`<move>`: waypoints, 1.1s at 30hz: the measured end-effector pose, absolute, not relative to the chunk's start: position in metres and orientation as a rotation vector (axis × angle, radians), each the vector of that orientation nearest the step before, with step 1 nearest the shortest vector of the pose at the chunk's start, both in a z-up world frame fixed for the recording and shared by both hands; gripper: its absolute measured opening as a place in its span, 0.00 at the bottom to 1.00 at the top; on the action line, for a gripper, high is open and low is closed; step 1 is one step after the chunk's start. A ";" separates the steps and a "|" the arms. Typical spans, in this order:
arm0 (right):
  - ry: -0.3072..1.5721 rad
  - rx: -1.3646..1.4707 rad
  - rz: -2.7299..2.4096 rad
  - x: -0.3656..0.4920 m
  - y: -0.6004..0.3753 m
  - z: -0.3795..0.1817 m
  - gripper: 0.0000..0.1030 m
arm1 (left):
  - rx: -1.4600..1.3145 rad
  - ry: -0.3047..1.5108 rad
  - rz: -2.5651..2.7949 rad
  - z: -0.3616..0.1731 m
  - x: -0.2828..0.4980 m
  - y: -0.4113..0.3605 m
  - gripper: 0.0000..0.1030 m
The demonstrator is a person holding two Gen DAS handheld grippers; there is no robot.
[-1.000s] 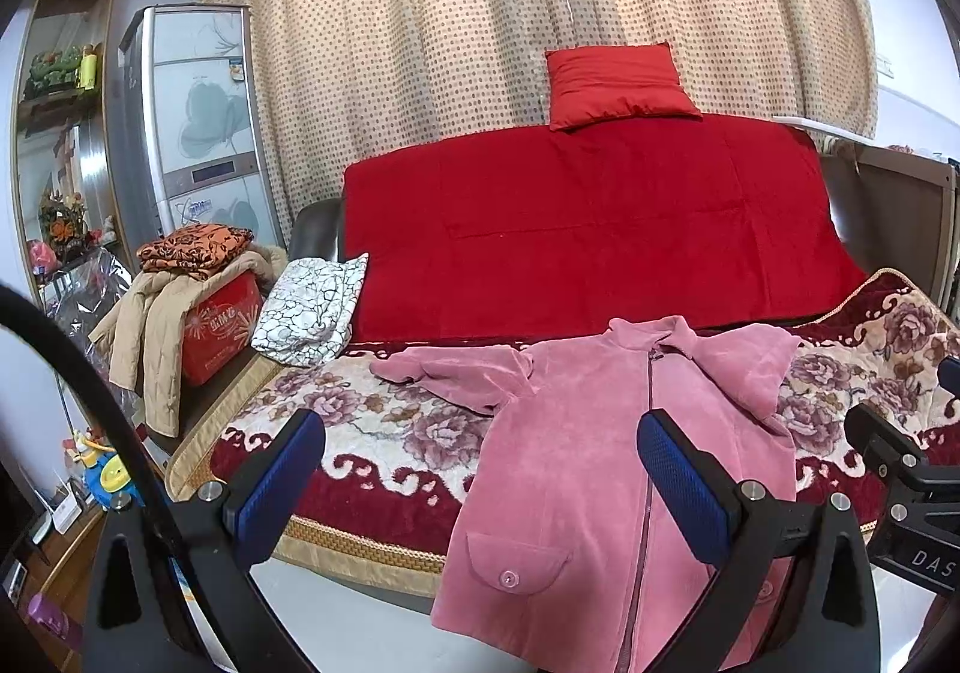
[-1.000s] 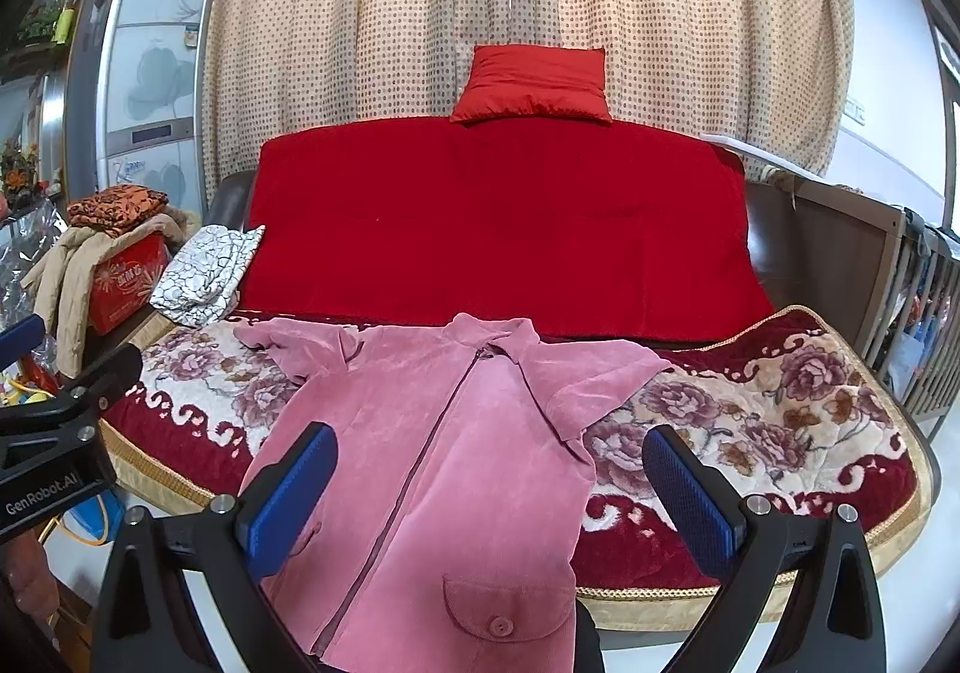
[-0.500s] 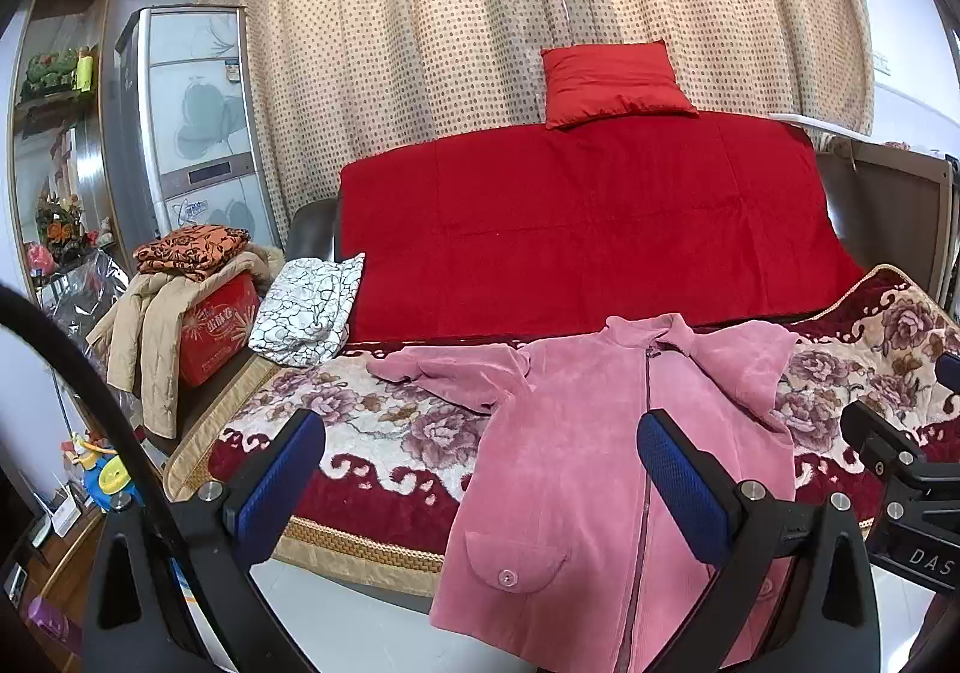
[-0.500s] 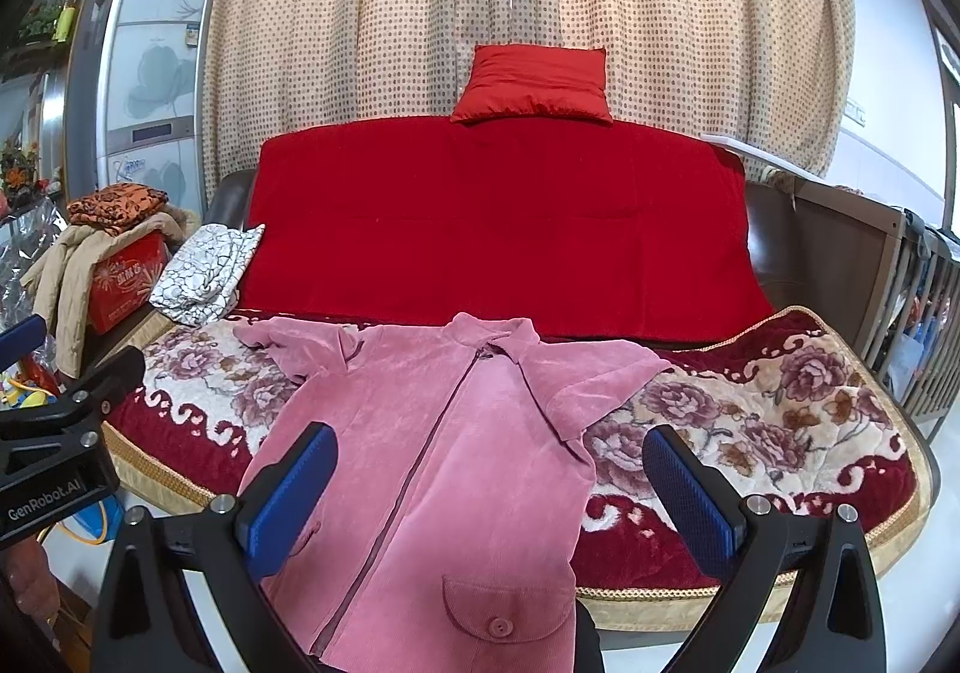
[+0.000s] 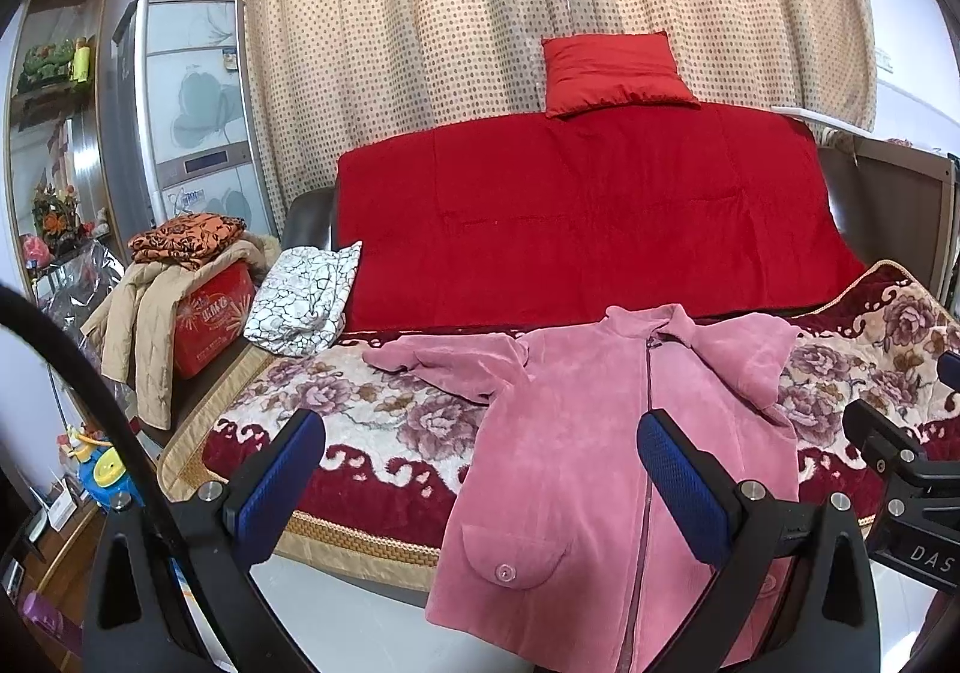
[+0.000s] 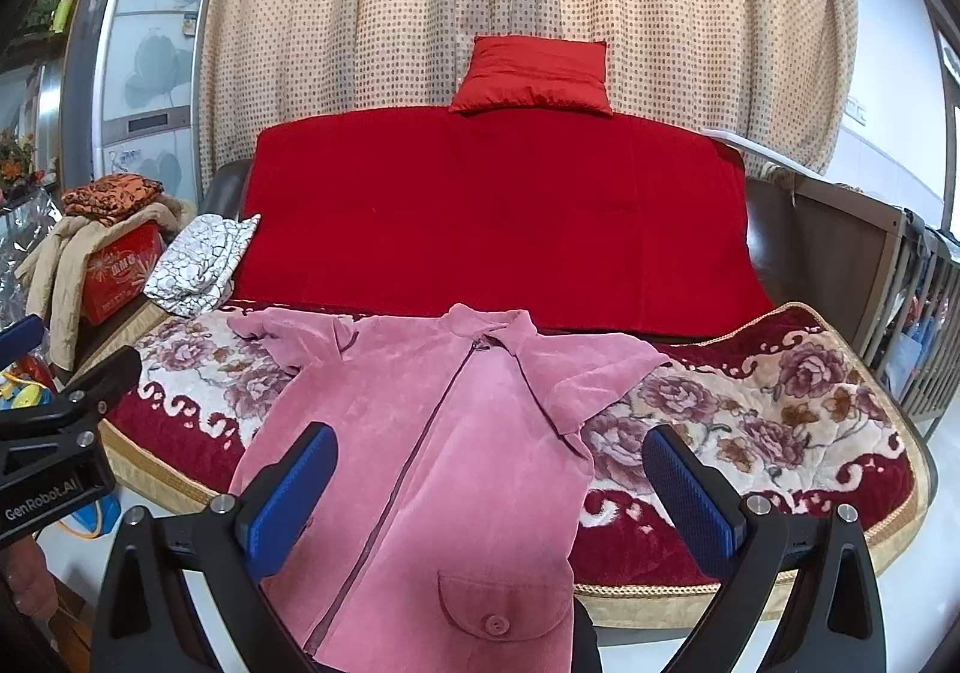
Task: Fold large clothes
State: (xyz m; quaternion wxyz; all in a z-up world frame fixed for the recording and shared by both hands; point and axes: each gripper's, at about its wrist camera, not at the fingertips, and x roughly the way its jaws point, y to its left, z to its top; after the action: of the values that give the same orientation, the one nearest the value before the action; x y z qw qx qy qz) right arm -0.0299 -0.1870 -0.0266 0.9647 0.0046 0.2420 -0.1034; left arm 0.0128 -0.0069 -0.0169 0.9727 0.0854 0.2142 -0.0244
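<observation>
A large pink zip-front coat lies face up on the sofa seat, collar toward the backrest, hem hanging over the front edge. It also shows in the right wrist view. Both sleeves are folded in near the shoulders. My left gripper is open and empty, held in front of the coat's left half. My right gripper is open and empty, in front of the coat's right half. Neither touches the coat.
The sofa has a floral seat cover and a red throw with a red cushion on top. A white patterned cloth lies at the seat's left end. A red box draped with clothes stands to the left.
</observation>
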 end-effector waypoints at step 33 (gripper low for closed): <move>0.706 0.695 -0.204 0.145 -0.427 -0.164 1.00 | 0.201 0.978 -0.009 -0.183 0.234 -0.011 1.00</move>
State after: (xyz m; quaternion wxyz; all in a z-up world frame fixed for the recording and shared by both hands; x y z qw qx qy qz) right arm 0.1451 -0.4275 -0.1645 0.8747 0.3329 0.3383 -0.0977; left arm 0.2339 -0.0112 -0.1834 0.8779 0.0965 0.4690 -0.0044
